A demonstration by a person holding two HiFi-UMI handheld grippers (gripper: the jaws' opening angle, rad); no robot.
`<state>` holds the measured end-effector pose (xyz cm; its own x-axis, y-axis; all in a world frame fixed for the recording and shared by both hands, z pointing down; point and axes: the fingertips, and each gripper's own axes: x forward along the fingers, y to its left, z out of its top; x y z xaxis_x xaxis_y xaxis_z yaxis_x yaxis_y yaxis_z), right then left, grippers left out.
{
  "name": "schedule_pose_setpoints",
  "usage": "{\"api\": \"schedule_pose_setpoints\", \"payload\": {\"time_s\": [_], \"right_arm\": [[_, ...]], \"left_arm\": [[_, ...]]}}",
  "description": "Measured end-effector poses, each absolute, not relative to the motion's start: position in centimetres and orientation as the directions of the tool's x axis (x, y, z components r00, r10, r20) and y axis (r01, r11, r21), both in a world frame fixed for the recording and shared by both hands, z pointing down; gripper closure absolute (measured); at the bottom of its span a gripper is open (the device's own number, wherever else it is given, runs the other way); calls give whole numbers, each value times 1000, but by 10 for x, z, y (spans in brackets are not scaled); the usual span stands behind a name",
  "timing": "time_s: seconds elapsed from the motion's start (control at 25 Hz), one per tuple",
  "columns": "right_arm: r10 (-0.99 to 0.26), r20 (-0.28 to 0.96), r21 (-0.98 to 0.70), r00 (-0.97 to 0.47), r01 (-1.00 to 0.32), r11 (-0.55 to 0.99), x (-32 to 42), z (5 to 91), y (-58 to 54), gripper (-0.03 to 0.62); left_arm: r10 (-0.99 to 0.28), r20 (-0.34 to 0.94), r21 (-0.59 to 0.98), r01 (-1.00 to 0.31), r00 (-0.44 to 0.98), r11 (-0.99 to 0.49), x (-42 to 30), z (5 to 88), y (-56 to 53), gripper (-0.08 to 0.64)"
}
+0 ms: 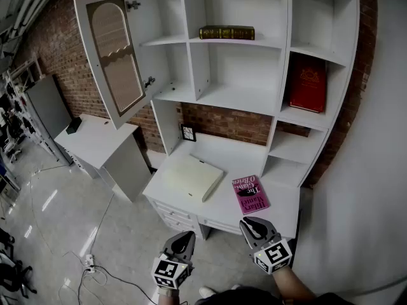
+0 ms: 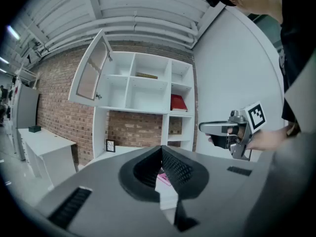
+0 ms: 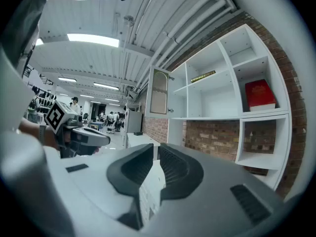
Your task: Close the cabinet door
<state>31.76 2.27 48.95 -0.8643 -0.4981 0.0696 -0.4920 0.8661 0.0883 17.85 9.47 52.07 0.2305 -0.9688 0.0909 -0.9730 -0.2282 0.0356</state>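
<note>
Swung wide open at the upper left of the tall white open-shelf unit [image 1: 280,107], hung by its right edge on two small metal hinges: the white-framed cabinet door with an arched glazed panel [image 1: 114,56]. Judged light and stiff, likely to turn freely under a gentle shove, with no lifting needed. Probably smooth painted wood on the frame, so slippery under a pinch; better pushed than gripped. Best met on the frame at the free left edge, far from the hinges, for most leverage. Best kept off the glazed middle, probably the one fragile part. Worth easing in over the last of the swing, to avoid a slam against the shelf edge.

Pressed together, with nothing between the pads and touching nothing: the left grey two-jaw gripper with a marker cube [image 1: 183,240]. Likewise pressed together and empty: the right grey two-jaw gripper with a marker cube [image 1: 252,226]. Both held low in front of the white desk top [image 1: 191,148], side by side, level, aimed at the unit, well below the door and well apart from it
</note>
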Motion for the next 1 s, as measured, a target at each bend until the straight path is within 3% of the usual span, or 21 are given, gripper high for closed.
{"api": "schedule_pose_setpoints", "payload": {"time_s": [0.68,1.0], "right_arm": [[-446,53,12,-893,-446,895,213,486,27,540],[-352,50,32,-935,-350,936,127,484,21,540]], "left_arm": [[-986,52,83,-985,156,-151,80,528,124,552],[-999,37,99,-995,23,-19,4,533,138,552]]}}
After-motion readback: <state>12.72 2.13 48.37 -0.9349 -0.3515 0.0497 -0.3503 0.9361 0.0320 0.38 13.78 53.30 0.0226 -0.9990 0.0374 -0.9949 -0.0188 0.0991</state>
